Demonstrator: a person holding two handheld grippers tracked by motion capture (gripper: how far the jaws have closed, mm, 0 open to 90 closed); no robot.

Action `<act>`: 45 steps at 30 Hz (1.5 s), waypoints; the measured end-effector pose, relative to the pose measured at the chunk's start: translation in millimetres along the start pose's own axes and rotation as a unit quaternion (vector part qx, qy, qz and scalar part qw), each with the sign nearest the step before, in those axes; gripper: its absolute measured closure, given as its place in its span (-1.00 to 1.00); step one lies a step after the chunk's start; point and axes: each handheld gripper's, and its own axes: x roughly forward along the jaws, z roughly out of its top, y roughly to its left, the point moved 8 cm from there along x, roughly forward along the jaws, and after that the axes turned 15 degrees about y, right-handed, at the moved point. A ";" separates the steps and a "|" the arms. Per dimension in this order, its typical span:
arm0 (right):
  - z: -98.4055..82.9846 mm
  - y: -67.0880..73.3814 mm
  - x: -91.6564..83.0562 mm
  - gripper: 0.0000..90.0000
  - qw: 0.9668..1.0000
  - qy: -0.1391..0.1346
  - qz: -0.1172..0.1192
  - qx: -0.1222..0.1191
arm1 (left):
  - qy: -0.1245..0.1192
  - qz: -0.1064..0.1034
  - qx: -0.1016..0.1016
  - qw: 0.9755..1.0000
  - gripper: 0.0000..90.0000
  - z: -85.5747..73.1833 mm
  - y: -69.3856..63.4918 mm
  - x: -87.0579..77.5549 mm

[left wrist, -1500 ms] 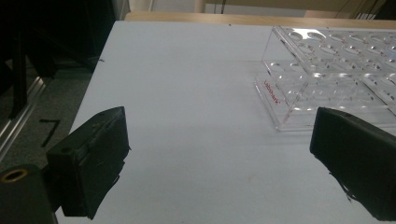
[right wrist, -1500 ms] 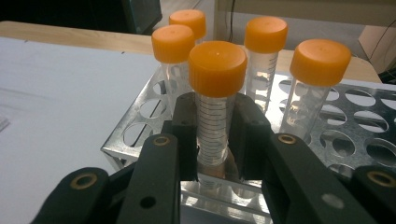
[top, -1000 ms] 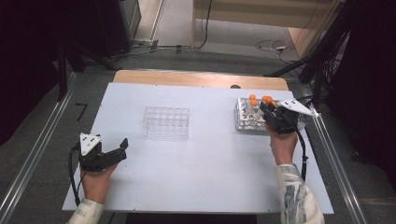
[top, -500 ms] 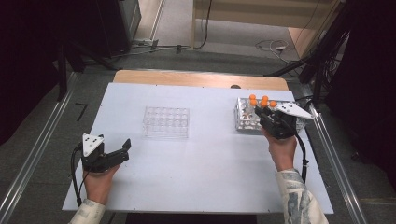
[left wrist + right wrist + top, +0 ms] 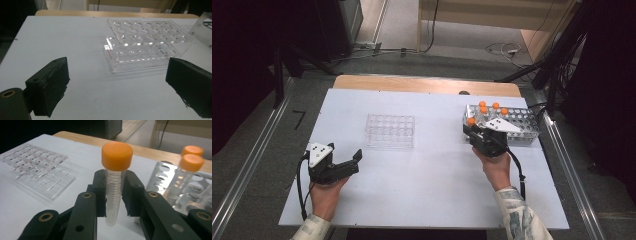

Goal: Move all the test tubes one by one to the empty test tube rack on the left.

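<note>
Your right gripper is clamped on an orange-capped tube, pads pressing the graduated barrel just below the cap. The grip sits high, which leaves the lower end free to enter a hole; the tube stands upright and hangs clear of the table, with nothing under its tip. In the high view you hold it just beside the near left corner of the metal rack, where the other orange-capped tubes stand in the holes at that rack's left end.

The clear plastic rack lies well apart to the left, all its wells vacant. In my judgement it is the destination, and the tube is in transit.

Your left gripper rests low over the table near the front left, jaws wide apart and holding nothing. It points toward the clear rack, seemingly kept ready to steady it.
</note>
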 end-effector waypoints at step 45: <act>-3.4 124.5 45.8 0.59 0.989 0.041 0.098 -0.103 | 0.012 -0.143 0.138 0.980 -0.35 60.5 -142.1 27.9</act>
